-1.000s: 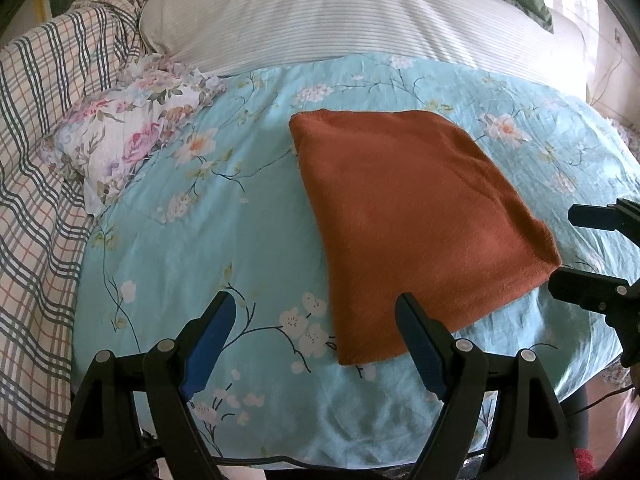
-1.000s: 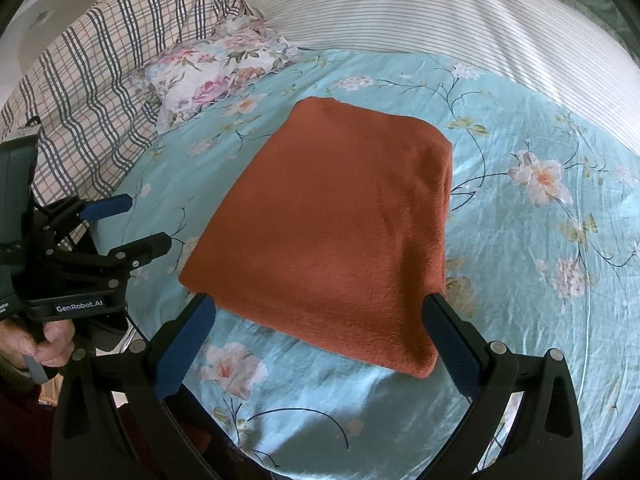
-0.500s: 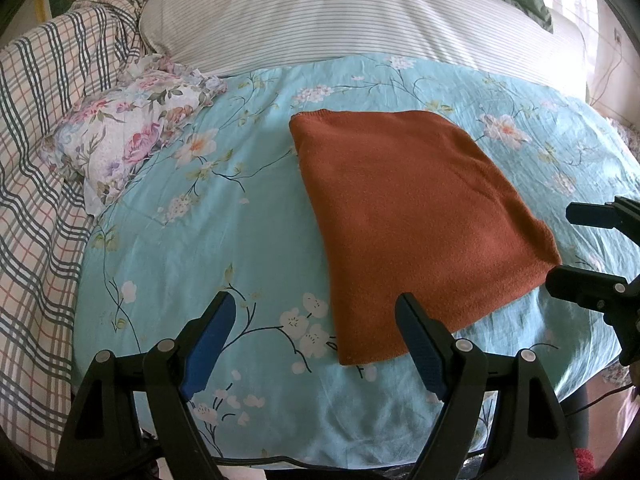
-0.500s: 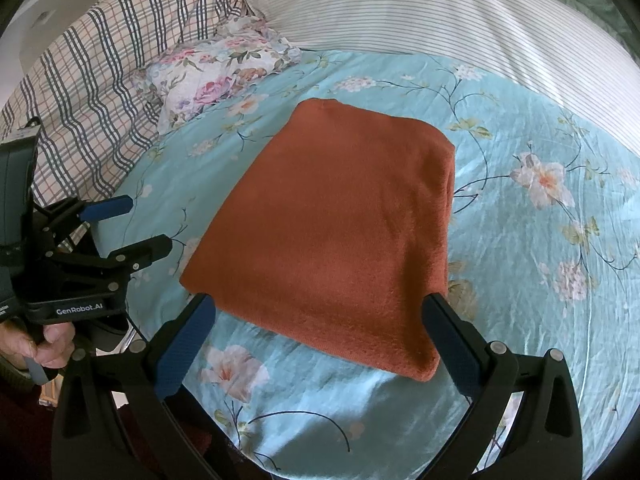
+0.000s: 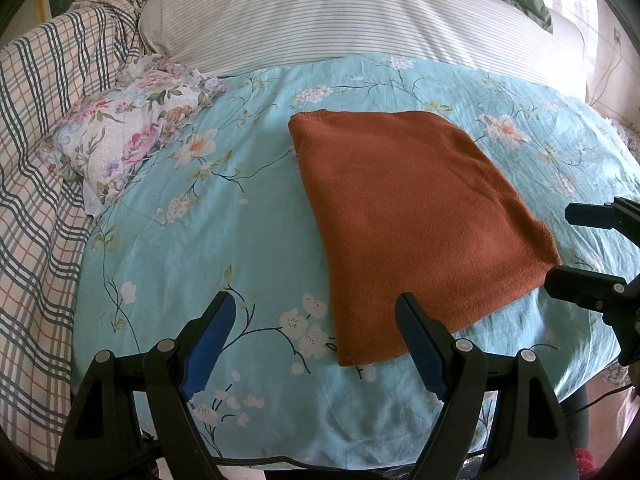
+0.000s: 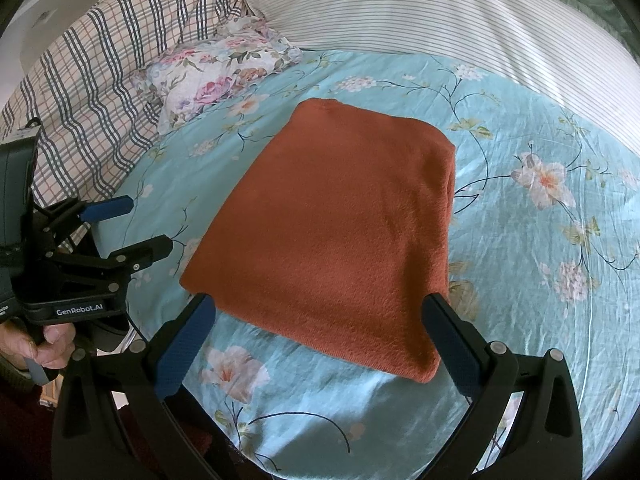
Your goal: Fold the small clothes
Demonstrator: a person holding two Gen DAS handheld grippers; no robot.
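A rust-orange garment (image 5: pixel 408 216) lies folded into a flat rectangle on the turquoise floral sheet (image 5: pixel 224 232); it also shows in the right wrist view (image 6: pixel 336 232). My left gripper (image 5: pixel 316 308) is open and empty, hovering near the garment's near left corner. My right gripper (image 6: pixel 320 308) is open and empty, above the garment's near edge. The right gripper shows at the right edge of the left wrist view (image 5: pixel 560 248). The left gripper shows at the left of the right wrist view (image 6: pixel 148 224), held by a hand.
A small floral pillow (image 5: pixel 124 144) lies at the left of the sheet. A plaid blanket (image 5: pixel 36 160) is bunched along the left. A striped duvet (image 5: pixel 360 12) lies behind. The bed's near edge runs just below the grippers.
Almost nothing has changed. Both grippers stay open and the garment lies still; the views shift only slightly.
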